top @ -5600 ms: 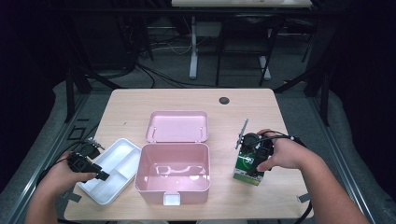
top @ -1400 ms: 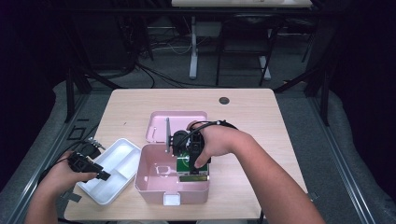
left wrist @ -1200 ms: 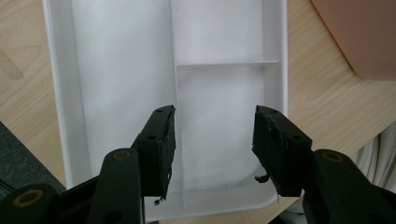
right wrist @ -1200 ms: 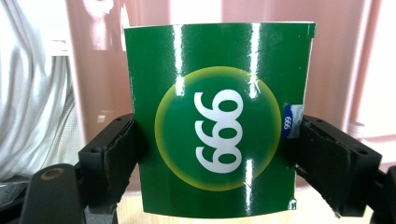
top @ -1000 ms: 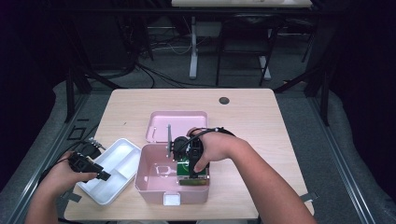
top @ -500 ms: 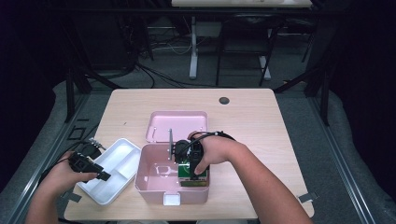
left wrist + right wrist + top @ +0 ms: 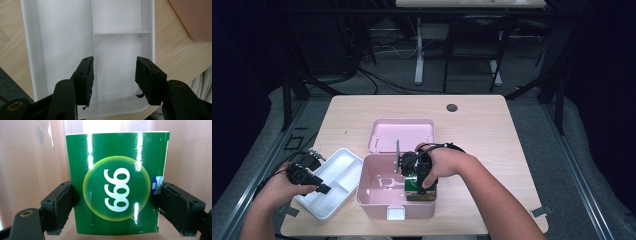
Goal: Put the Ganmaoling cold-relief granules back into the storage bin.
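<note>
Pink box sits open near the front of the counter, its lid lying flat behind it. Inside the box, at its right wall, the right gripper has its jaws closed on the sides of a green carton. Left of the box, the left gripper hangs over a white divided tray with jaws wide apart, holding nothing.

You've carried the green box in your right gripper from the table's right edge over to the pink case and lowered it inside, against the case's right wall.
</note>
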`<state>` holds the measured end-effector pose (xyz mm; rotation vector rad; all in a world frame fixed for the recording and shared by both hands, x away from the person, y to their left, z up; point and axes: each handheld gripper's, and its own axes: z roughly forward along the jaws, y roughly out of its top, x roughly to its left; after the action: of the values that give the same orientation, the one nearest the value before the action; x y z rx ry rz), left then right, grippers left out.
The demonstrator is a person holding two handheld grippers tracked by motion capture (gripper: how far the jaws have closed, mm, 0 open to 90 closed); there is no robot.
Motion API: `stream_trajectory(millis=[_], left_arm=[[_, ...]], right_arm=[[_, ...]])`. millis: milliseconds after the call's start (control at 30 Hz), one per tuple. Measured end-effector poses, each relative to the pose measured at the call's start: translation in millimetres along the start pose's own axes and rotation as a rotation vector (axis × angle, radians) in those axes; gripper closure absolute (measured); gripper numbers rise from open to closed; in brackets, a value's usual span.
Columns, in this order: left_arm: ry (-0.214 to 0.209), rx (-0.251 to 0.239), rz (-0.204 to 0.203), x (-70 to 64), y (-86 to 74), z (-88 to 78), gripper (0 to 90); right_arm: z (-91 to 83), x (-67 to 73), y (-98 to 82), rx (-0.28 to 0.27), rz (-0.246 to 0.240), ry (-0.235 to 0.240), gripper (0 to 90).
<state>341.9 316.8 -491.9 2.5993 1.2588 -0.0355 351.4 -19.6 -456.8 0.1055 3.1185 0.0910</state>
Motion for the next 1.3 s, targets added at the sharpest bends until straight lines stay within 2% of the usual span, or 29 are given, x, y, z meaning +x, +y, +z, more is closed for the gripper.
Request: stream_trajectory(millis=[400,467,667,800,1100,1300], left_arm=[[0.003,0.001,0.006,-0.9,0.5,0.2,49.3],[0.003,0.002,0.004,-1.0,0.3,0.3,49.3],[0.005,0.0,0.0,0.0,-0.7,0.5,49.2],[0.007,0.0,0.002,-0.5,-0.7,0.9,49.2],[0.006,0.004,0.003,-1.2,-0.1,1.5,49.2],[0.005,0.007,0.006,-1.8,0.3,1.8,49.2]], right_arm=[[4.5,-0.8,1.7,0.014,0.009,0.019,15.4],[4.9,-1.9,1.8,0.024,0.006,0.007,15.4],[-0.1,-4.2,-1.2,0.008,0.027,0.009,14.8],[-2.7,-2.5,-2.1,0.005,0.029,0.001,15.5],[-11.3,1.5,-6.3,-0.006,0.042,0.016,17.0],[-21.7,2.7,-9.6,-0.017,0.042,0.0,17.9]])
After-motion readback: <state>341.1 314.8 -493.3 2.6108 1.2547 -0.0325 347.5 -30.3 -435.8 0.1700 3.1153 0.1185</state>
